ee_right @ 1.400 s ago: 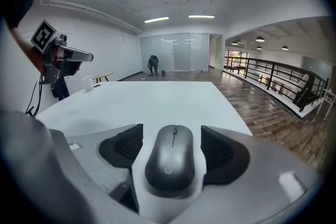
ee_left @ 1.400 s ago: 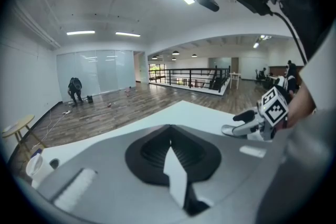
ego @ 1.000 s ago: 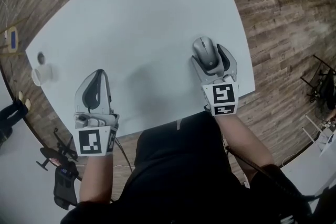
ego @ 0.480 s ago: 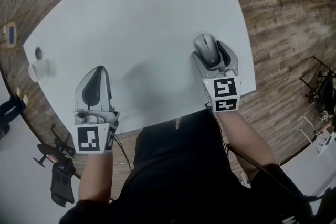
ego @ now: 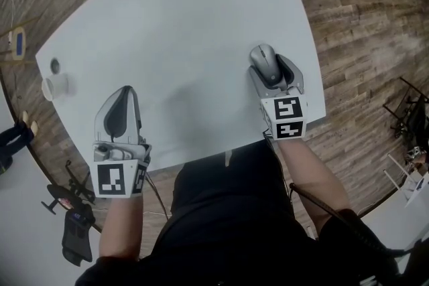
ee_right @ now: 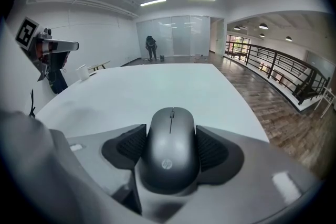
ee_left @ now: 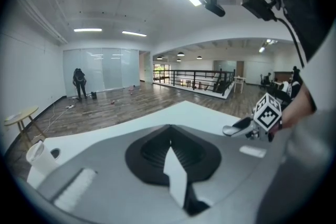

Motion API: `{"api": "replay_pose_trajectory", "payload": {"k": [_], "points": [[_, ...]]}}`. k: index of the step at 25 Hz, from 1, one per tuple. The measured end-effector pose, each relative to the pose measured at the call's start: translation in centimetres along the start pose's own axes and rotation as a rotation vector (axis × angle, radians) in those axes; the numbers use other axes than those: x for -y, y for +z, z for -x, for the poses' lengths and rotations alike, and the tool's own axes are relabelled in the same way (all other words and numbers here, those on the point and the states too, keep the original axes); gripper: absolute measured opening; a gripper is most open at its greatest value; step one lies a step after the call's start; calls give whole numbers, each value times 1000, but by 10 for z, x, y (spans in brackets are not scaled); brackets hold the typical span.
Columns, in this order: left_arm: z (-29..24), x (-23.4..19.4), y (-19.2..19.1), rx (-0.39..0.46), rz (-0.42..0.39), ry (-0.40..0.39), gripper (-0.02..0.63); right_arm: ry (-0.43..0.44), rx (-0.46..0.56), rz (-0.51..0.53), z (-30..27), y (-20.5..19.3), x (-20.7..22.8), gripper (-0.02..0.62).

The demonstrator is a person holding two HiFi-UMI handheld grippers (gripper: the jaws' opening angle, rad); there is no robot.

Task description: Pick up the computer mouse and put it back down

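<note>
A grey computer mouse (ego: pixel 265 63) (ee_right: pixel 170 147) lies on the white table (ego: pixel 188 23) near its right edge. My right gripper (ego: pixel 271 70) (ee_right: pixel 170 144) straddles it. Its jaws are closing, and both black pads (ee_right: pixel 126 145) lie against the mouse's sides. My left gripper (ego: pixel 123 98) (ee_left: pixel 170 147) rests over the table's near left part, far from the mouse. Its pads meet with nothing between them. The left gripper view also catches the right gripper (ee_left: pixel 247 128) from the side.
A white cup (ego: pixel 55 87) (ee_left: pixel 39 155) and a small dark round thing (ego: pixel 55 65) stand by the table's left edge. Wooden floor (ego: pixel 355 23) surrounds the table. A person (ee_left: pixel 80 83) stands far off by glass walls. A railing (ee_right: pixel 283 73) runs along the right.
The right gripper's jaws have drawn in against the mouse's sides. Both hands have stayed nearly where they were, and the mouse has not moved.
</note>
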State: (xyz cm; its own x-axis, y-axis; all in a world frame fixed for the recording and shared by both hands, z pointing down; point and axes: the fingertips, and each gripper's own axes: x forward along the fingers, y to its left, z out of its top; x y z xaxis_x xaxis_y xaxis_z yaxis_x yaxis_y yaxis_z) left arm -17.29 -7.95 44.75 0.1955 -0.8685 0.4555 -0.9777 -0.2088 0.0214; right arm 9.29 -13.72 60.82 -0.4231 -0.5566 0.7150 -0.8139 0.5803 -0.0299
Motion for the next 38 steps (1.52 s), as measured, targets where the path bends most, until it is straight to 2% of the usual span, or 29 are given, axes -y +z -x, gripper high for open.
{"api": "replay_pose_trajectory", "payload": {"k": [5, 10, 14, 38], "points": [[12, -6, 1, 29, -56, 12, 3, 1, 0, 2, 0, -2, 1, 296], [22, -10, 5, 45, -62, 34, 3, 8, 0, 18, 5, 4, -3, 296], [28, -14, 8, 60, -53, 44, 3, 3, 38, 37, 12, 17, -7, 296], [80, -25, 47, 252, -78, 106, 3, -15, 195, 79, 73, 83, -13, 296]]}}
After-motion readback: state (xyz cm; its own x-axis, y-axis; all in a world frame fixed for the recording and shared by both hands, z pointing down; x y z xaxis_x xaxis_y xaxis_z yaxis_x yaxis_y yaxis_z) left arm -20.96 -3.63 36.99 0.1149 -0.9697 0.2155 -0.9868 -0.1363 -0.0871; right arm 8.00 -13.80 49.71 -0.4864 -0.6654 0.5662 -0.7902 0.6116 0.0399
